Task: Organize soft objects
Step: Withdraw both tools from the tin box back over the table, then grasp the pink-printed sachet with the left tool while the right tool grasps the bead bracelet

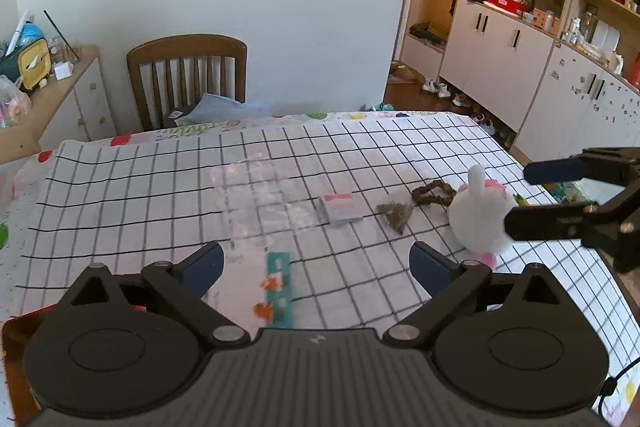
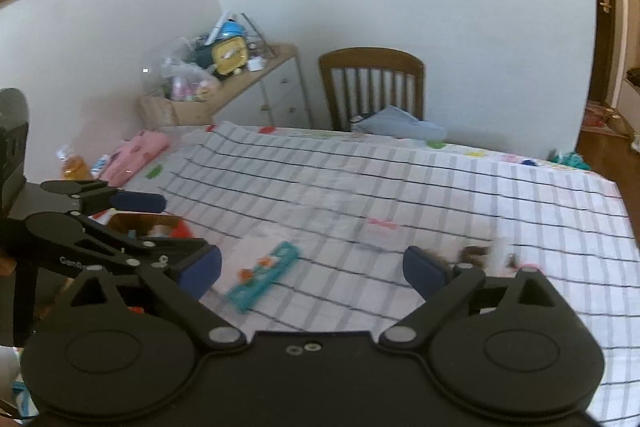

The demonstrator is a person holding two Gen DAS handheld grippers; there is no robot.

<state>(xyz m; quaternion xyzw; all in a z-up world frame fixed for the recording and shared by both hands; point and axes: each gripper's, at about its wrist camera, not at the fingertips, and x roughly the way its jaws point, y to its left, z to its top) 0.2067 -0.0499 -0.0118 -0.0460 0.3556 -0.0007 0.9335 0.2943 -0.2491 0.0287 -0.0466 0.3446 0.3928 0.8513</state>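
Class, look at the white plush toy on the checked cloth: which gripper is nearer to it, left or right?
Right. The right gripper reaches in beside the white plush toy, one finger overlapping its side. The left gripper is open over the teal packet, further from the toy.

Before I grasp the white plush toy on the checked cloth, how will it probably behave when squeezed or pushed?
The white plush toy looks fluffy and rounded, so it will likely compress and feel light. It stands upright on a small pink base, so a sideways push may tip it. Its fuzzy surface should not slip.
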